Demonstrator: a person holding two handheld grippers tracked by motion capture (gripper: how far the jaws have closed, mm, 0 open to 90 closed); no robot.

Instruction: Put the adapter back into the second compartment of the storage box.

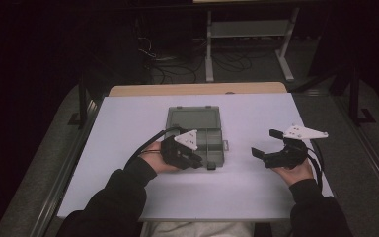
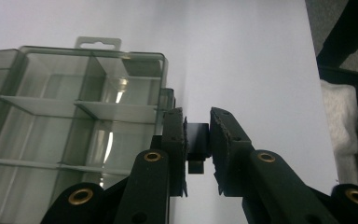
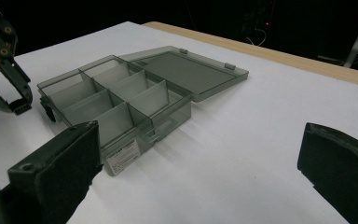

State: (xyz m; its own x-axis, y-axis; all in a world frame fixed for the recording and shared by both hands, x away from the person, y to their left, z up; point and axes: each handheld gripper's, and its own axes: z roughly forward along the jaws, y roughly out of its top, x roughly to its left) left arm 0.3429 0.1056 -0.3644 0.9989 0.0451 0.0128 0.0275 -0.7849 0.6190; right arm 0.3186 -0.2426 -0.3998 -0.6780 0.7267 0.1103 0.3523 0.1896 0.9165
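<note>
Black block (image 2: 197, 140), small, sits pinched between the left gripper (image 2: 198, 144) pads, just off the near corner of the open compartment box (image 1: 200, 136) on the white table (image 1: 128, 128); we judge placement under way, next needing alignment over one cell; right gripper (image 1: 272, 144) hangs spread, well apart.

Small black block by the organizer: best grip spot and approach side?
Grip the small black block across its two flat side faces, coming from the table side off the organizer box. The left gripper already pinches it that way; its squared sides suit flat pads. The right gripper is open.
</note>
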